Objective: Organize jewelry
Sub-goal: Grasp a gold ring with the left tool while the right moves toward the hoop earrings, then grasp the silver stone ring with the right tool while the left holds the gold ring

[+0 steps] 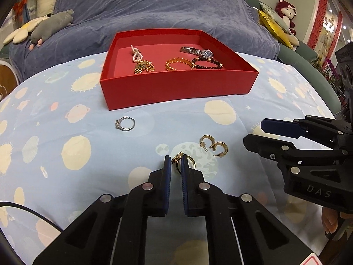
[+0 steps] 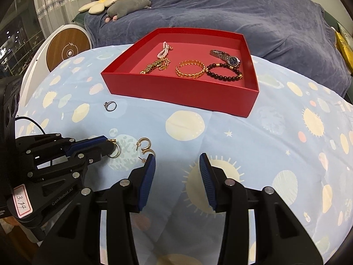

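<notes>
Blue ribbed pads line the fingers of the left gripper (image 1: 176,162), which is clamped on a small gold ring (image 1: 181,163) down at the planet-print blue cloth (image 1: 66,114) covering the table. The ring looks open-fronted, with a beaded or stone-set edge poking up between the pads. It is probably very light, rigid and smooth, so it could slip or twist out of a pinch; the band's flat sides seem the safest place to hold. Just beside it on the cloth lie two gold hoop earrings (image 1: 213,145), each with a thin post that looks easy to bend. The right gripper (image 2: 177,161) hovers near them with its jaws apart and nothing between them. Farther along the cloth, well apart, rests a silver ring (image 1: 125,123) with a small stone cluster. Beyond that sits an open red box (image 1: 176,88), shallow, with a paler red floor. Inside lie a pink bead strand (image 1: 136,54), a gold chain bracelet (image 1: 143,67), a gold cuff bangle (image 1: 179,64), a dark beaded bracelet (image 1: 207,63) and a wristwatch (image 1: 197,52) with a blue face.
</notes>
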